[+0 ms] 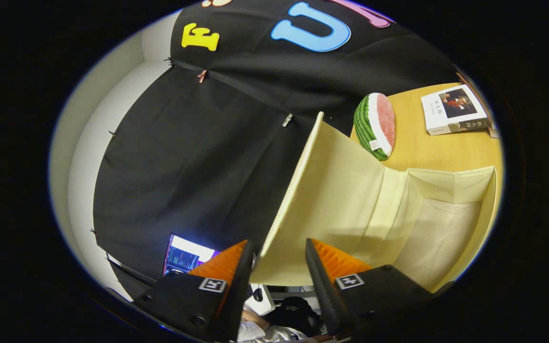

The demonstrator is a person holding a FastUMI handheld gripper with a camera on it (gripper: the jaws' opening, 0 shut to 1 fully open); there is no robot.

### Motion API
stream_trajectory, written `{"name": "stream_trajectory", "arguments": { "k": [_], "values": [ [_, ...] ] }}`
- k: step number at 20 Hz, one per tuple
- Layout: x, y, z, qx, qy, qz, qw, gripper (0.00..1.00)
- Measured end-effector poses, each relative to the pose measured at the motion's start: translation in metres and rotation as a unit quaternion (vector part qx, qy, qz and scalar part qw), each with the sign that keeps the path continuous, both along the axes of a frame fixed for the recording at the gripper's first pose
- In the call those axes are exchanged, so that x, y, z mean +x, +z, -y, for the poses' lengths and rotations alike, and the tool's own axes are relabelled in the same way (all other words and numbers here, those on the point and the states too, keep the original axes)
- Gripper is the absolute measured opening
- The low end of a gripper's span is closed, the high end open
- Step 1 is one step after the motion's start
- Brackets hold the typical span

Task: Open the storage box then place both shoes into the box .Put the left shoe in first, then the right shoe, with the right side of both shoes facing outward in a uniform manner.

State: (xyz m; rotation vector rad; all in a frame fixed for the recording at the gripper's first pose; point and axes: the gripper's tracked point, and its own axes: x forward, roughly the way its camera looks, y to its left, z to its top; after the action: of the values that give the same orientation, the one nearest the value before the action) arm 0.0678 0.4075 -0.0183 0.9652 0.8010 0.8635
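Claw (278, 267) parted wide, fingers straddling the free edge of the pale yellow fabric lid (327, 190); contact of the fingers (224, 264) with that edge not discernible. Lid raised, running away from the fingers toward the black cloth wall. Pale yellow fabric storage box (446, 228) open, resting on the light wooden surface (427, 147), interior visible. Beyond the box: watermelon-slice plush (374, 125); white book (453, 113) lying flat farther along.

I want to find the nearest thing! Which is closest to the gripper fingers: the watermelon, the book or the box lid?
The cream box lid: its edge sits between the open gripper fingers. The watermelon and book lie beyond.
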Motion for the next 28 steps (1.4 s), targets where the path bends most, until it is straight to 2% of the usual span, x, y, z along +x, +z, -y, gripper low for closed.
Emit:
{"name": "stream_trajectory", "arguments": {
  "k": [2, 5, 7, 11, 14, 19, 24, 28],
  "values": [
    [0.001, -0.001, 0.0, 0.005, -0.006, -0.005, 1.0, 0.89],
    [0.002, -0.007, 0.012, -0.007, -0.019, -0.008, 1.0, 0.95],
    [0.0, -0.012, 0.031, -0.025, -0.034, 0.006, 0.999, 0.96],
    [-0.011, -0.041, 0.103, -0.106, -0.088, 0.052, 0.989, 0.97],
    [-0.03, -0.072, 0.174, -0.197, -0.132, 0.083, 0.968, 0.97],
    [-0.067, -0.142, 0.281, -0.345, -0.189, 0.07, 0.917, 0.97],
    [-0.111, -0.225, 0.343, -0.438, -0.181, 0.004, 0.88, 0.96],
    [-0.125, -0.276, 0.362, -0.488, -0.159, -0.013, 0.858, 0.81]
  ]
}}
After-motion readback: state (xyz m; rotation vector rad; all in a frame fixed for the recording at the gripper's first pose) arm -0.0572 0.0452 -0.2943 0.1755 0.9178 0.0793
